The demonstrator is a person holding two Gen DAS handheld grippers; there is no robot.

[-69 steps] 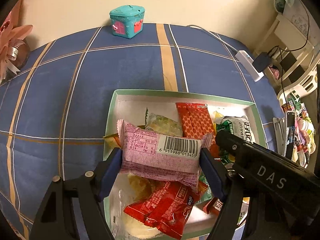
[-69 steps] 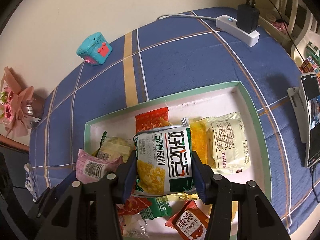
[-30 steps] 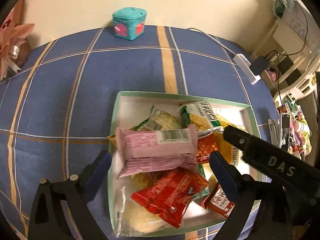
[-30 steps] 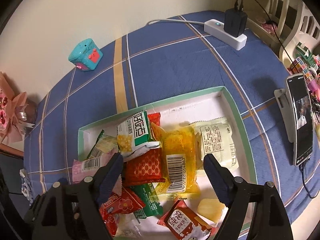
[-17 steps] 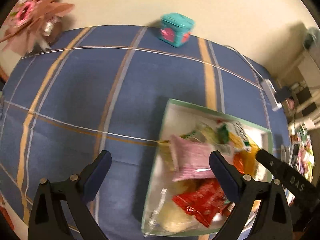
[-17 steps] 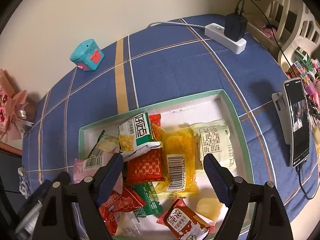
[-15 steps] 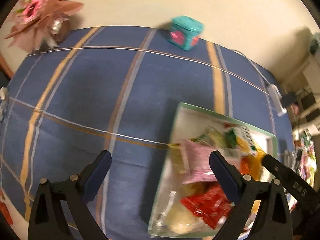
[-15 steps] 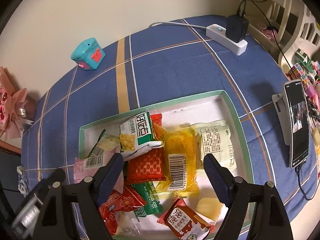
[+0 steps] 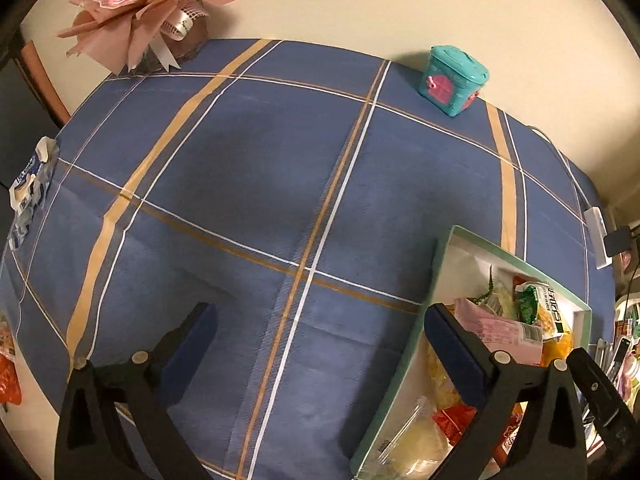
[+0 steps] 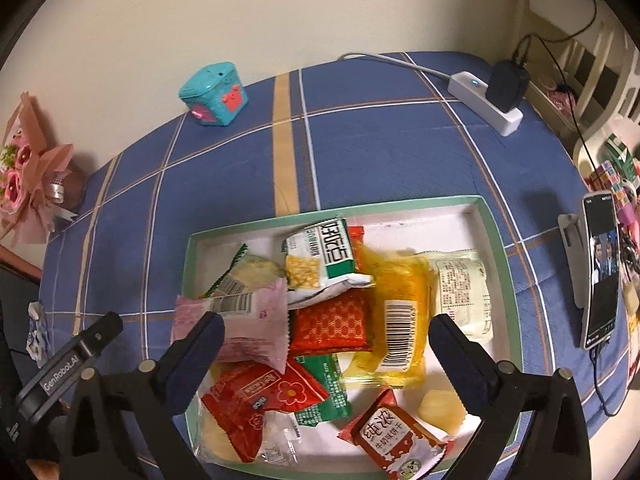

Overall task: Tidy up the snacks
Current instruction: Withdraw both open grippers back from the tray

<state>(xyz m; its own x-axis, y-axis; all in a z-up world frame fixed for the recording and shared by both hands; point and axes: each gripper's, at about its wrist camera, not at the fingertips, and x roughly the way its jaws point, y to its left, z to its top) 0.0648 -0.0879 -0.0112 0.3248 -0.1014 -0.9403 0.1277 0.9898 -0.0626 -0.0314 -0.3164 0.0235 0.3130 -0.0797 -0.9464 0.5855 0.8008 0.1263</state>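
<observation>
Right wrist: right hand-held gripper [image 10: 325, 340] spread wide, empty, above snack tray [image 10: 496, 236].

Both wrist views high, angled down; share snack tray [image 9: 440, 256] [image 10: 496, 232].

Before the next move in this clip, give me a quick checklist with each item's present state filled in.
1. Left hand-held gripper open, holds nothing: ok.
2. Right hand-held gripper open, holds nothing: ok.
3. Pink packet lies in the box: ok.
4. Green-and-white packet lies in the box: ok.
5. Snacks tidy in the box: not ok, overlapping heap.
6. More snacks outside the box: cannot tell; red wrapper at frame edge.
</observation>
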